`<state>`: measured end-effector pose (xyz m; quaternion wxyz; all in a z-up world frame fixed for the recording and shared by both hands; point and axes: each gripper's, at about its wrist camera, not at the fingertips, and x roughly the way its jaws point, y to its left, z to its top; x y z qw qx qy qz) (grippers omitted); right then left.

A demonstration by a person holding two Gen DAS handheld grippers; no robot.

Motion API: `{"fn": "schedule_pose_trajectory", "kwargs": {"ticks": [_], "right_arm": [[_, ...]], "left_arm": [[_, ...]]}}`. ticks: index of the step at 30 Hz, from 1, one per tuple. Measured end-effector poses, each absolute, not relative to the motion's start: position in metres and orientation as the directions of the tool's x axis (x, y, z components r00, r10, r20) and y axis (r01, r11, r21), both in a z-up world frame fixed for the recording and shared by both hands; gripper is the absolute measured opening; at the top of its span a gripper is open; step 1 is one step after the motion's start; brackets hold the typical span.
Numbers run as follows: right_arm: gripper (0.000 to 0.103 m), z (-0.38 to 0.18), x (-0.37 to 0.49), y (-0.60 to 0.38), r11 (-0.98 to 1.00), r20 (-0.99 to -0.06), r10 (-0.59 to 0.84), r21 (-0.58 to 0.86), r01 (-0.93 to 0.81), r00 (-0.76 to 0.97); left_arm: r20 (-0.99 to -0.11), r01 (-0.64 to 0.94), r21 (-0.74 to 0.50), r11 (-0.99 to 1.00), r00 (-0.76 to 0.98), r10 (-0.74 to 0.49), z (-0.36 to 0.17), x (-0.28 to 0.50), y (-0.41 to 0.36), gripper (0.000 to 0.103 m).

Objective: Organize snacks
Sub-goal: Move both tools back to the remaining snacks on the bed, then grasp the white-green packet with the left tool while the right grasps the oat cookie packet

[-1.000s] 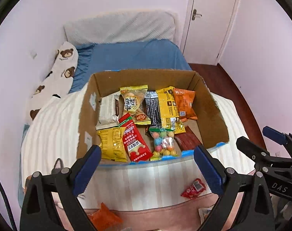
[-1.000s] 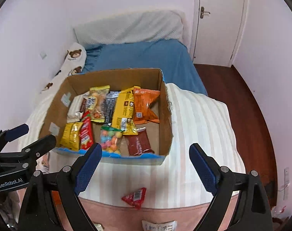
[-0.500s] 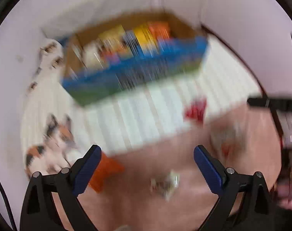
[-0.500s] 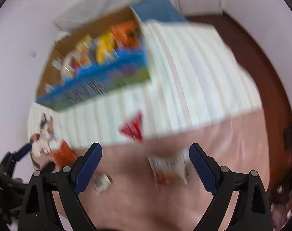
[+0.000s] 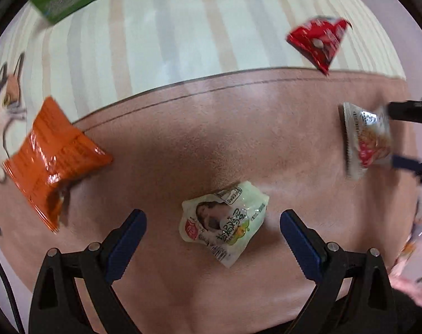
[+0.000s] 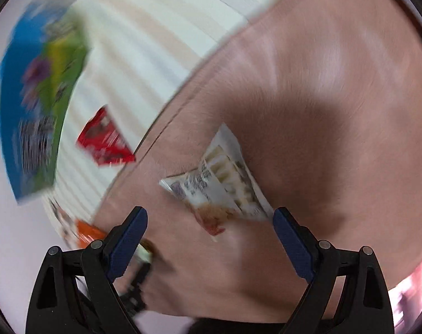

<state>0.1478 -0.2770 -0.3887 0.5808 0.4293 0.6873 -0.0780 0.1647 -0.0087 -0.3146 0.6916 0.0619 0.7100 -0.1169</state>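
My left gripper (image 5: 213,224) is open and low over the pink blanket, its jaws either side of a pale green and white snack packet (image 5: 224,222). An orange packet (image 5: 50,156) lies to its left and a red packet (image 5: 318,41) on the striped cover at upper right. My right gripper (image 6: 209,222) is open, with a white snack packet (image 6: 224,186) lying just ahead between its jaws; that packet also shows in the left wrist view (image 5: 366,139). The red packet (image 6: 105,142) lies to the upper left. The snack box (image 6: 41,105) is a blur at left.
The pink blanket (image 5: 211,128) meets the striped cover (image 5: 155,33) along a seam. A cat print (image 5: 4,103) marks the cover's left edge. The box's green side (image 5: 63,2) shows at the top. The right gripper's fingers (image 5: 411,111) enter at the right edge.
Both grippers have dropped fast from above the box to the loose packets on the pink blanket. The box has slid out to the frame edges.
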Motion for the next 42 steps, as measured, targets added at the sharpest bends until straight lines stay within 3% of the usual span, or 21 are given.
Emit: {"fn": "schedule_pose_trajectory", "kwargs": {"ticks": [4, 8, 10, 12, 17, 20, 24, 25, 26, 28, 32, 36, 42], "right_arm": [[0.094, -0.420, 0.148, -0.280, 0.468, -0.844, 0.532, 0.360, 0.807, 0.068], [0.084, -0.420, 0.158, -0.263, 0.556, -0.882, 0.471, 0.314, 0.769, 0.019], [0.072, -0.414, 0.172, -0.243, 0.683, -0.903, 0.429, 0.307, 0.663, -0.025], [0.069, -0.409, 0.184, -0.216, 0.818, -0.919, 0.385, 0.297, 0.493, -0.086], [0.068, -0.386, 0.193, -0.128, 0.984, -0.988, 0.066, 0.087, -0.155, -0.138], [0.071, -0.372, 0.186, -0.110, 0.964, -0.994, 0.020, 0.048, -0.263, -0.109], [0.075, -0.349, 0.179, -0.128, 0.983, -0.993, 0.095, 0.105, -0.150, -0.074], [0.075, -0.346, 0.177, -0.133, 0.986, -0.992, 0.107, 0.114, -0.118, -0.065], [0.075, -0.341, 0.173, -0.142, 0.989, -0.990, 0.125, 0.129, -0.071, -0.058], [0.075, -0.336, 0.168, -0.158, 0.987, -0.986, 0.158, 0.158, 0.002, -0.050], [0.075, -0.333, 0.152, -0.188, 0.957, -0.971, 0.238, 0.230, 0.177, -0.023], [0.075, -0.361, 0.139, -0.207, 0.833, -0.915, 0.403, 0.352, 0.427, -0.033], [0.075, -0.429, 0.125, -0.206, 0.596, -0.829, 0.555, 0.341, 0.727, -0.066]], "left_arm": [[-0.995, 0.199, -0.094, 0.975, -0.031, -0.090, -0.307, 0.164, 0.004, 0.098], [-0.996, 0.146, -0.093, 0.985, -0.019, -0.091, -0.299, 0.161, 0.020, 0.098], [-0.996, 0.120, -0.092, 0.988, -0.019, -0.091, -0.297, 0.161, 0.028, 0.098], [-0.994, 0.092, -0.109, 0.990, -0.023, -0.108, -0.296, 0.159, 0.036, 0.098], [-0.990, 0.098, -0.139, 0.985, -0.047, -0.135, -0.300, 0.154, 0.038, 0.098], [-0.989, 0.193, -0.144, 0.971, -0.074, -0.132, -0.306, 0.151, 0.020, 0.098], [-0.987, 0.307, -0.143, 0.941, -0.113, -0.113, -0.326, 0.152, -0.010, 0.098], [-0.988, 0.314, -0.131, 0.940, -0.116, -0.099, -0.332, 0.153, -0.015, 0.094], [-0.989, 0.310, -0.120, 0.943, -0.119, -0.087, -0.336, 0.154, -0.017, 0.082], [-0.992, 0.263, -0.098, 0.960, -0.101, -0.073, -0.340, 0.161, -0.016, 0.073], [-0.990, 0.078, -0.127, 0.989, -0.066, -0.122, -0.337, 0.181, 0.006, 0.073], [-0.967, -0.081, -0.235, 0.969, -0.079, -0.241, -0.331, 0.192, 0.030, 0.073], [-0.954, -0.123, -0.276, 0.953, -0.087, -0.287, -0.318, 0.193, 0.049, 0.073]]}}
